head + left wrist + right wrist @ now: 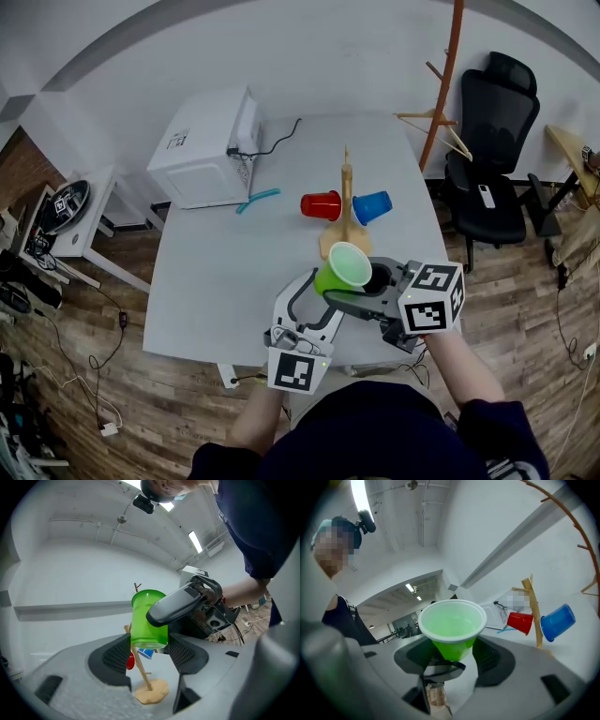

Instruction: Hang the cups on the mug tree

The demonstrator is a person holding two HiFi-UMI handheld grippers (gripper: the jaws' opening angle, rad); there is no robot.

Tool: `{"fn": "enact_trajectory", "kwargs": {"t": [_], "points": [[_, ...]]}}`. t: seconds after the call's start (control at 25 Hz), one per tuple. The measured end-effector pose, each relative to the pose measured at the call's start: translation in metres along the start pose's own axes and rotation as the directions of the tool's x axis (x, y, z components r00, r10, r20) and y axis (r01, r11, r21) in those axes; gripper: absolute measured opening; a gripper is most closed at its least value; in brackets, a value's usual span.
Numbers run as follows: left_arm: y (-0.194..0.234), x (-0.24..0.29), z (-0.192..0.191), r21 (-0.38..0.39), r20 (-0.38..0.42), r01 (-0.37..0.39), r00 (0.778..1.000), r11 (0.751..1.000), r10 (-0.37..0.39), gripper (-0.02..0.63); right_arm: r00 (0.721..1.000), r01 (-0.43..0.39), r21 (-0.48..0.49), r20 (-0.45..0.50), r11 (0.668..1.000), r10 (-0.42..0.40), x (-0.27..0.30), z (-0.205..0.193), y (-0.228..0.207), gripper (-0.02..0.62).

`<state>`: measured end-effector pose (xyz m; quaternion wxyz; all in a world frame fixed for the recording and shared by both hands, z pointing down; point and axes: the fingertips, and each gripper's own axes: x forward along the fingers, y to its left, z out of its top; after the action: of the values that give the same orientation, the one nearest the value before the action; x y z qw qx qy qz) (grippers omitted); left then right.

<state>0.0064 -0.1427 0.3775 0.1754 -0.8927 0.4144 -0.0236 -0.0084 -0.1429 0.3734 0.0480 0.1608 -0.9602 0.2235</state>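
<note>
My right claw [453,652] pinches the green plastic cup [452,623] at its base. My left claw [150,654] is spread around it, near the wooden mug tree [346,208].

1. Here's the pale grey table [216,281], its top taking up the middle of the head view.
2. On the far left corner sits a white boxy appliance [206,150], with a black cable [281,136] trailing from its right side across the tabletop.
3. Just in front of it, a thin teal stick [258,200] lies flat at a slant.
4. Right of centre, the wooden mug tree [346,202] stands upright on its flat base, apart from the appliance.
</note>
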Motion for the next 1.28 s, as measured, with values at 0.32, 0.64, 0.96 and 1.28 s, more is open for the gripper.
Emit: {"fn": "enact_trajectory", "kwargs": {"t": [0.32,0.64,0.96,1.28], "points": [[0.008,0.007,0.011,0.019,0.02,0.011,1.0,1.0,-0.011,0.235,0.999,-0.024,0.017,0.026,1.0,0.024,-0.001,0.014,-0.001,0.267],[0.014,0.014,0.017,0.009,0.035,0.009,0.999,1.0,-0.009,0.235,0.997,0.025,-0.046,0.078,0.999,-0.022,-0.003,0.025,-0.006,0.268],[0.025,0.021,0.014,0.004,0.011,-0.011,1.0,1.0,0.011,0.235,0.988,0.107,-0.05,0.115,0.993,-0.1,-0.009,0.031,-0.022,0.27],[0.039,0.027,0.004,-0.02,-0.023,-0.05,0.999,0.999,0.049,0.235,0.971,0.168,-0.013,0.173,0.986,-0.164,-0.026,0.036,-0.037,0.27]]}}
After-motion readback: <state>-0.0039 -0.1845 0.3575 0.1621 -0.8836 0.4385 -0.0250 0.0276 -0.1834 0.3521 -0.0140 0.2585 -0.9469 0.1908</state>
